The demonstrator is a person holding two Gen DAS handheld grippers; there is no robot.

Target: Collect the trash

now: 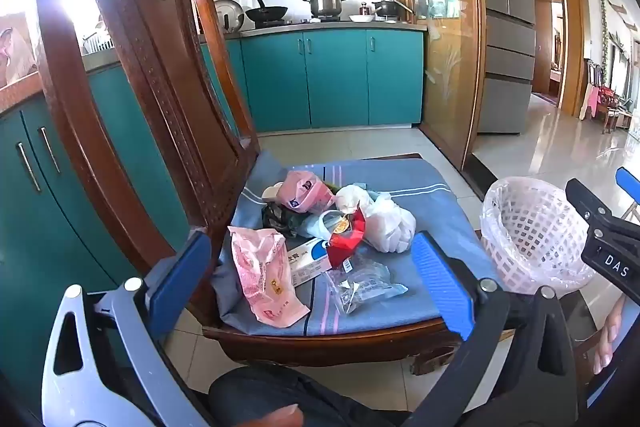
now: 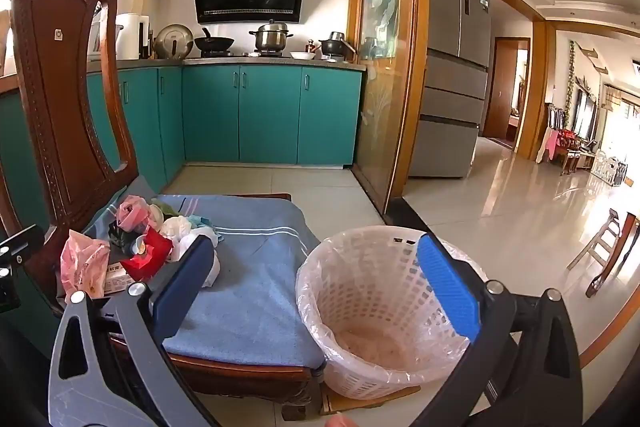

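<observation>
The left gripper (image 1: 316,277) tilts downward toward the seat of a wooden chair (image 1: 132,75), its two blue fingers (image 1: 180,267) spread fully apart and gripping nothing. Between and just beyond those fingers lies the trash pile (image 1: 328,223) on a blue towel (image 1: 416,187) that covers the seat: a pink plastic bag (image 1: 264,279) next to the left finger, a white and blue box (image 1: 308,259) and a red wrapper (image 1: 348,239) in the middle, a clear crumpled packet (image 1: 360,287) nearer the right finger, and a white bag (image 1: 390,223) and a pink cap-like bundle (image 1: 302,191) farther out. The right gripper (image 2: 320,289) also angles downward, less steeply, with its fingers (image 2: 446,287) released wide and empty. Its right finger overlaps the rim of a white lattice basket (image 2: 372,291) lined with a clear bag, which stands on the floor just beside the chair; the basket holds no visible litter. Its left finger sits over the towel's edge, with the trash off beyond it to the left. A fingertip (image 1: 606,331) of the person shows at the lower edge of the left wrist view, behind the right gripper's dark body.
</observation>
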